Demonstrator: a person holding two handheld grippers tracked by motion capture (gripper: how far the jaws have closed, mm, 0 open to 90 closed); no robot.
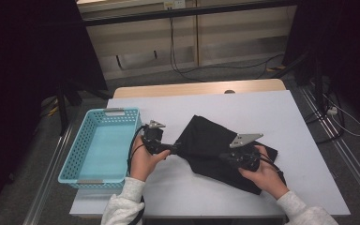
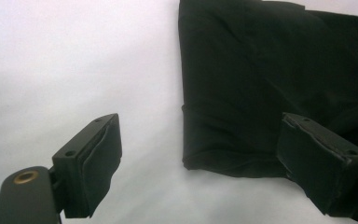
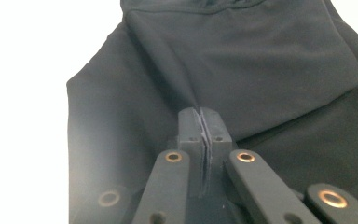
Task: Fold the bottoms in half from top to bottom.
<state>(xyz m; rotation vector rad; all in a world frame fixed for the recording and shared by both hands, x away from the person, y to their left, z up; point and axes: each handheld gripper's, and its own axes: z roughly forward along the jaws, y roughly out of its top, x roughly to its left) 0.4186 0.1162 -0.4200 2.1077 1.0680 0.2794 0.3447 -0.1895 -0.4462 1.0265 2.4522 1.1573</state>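
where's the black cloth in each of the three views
High view: the black cloth lies right of centre on the white table, between the two hands.
Left gripper view: it covers the upper right, its folded corner near bottom centre.
Right gripper view: it spreads across centre and right, beyond the shut jaws.
Shared landmark: the white table.

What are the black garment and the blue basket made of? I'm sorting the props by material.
The black garment looks like soft matte woven or knit fabric: it folds, creases and lies limp with a stitched hem; the exact fibre is unclear. The blue basket looks like rigid moulded plastic, slightly glossy, with a regular grid of holes in its walls.
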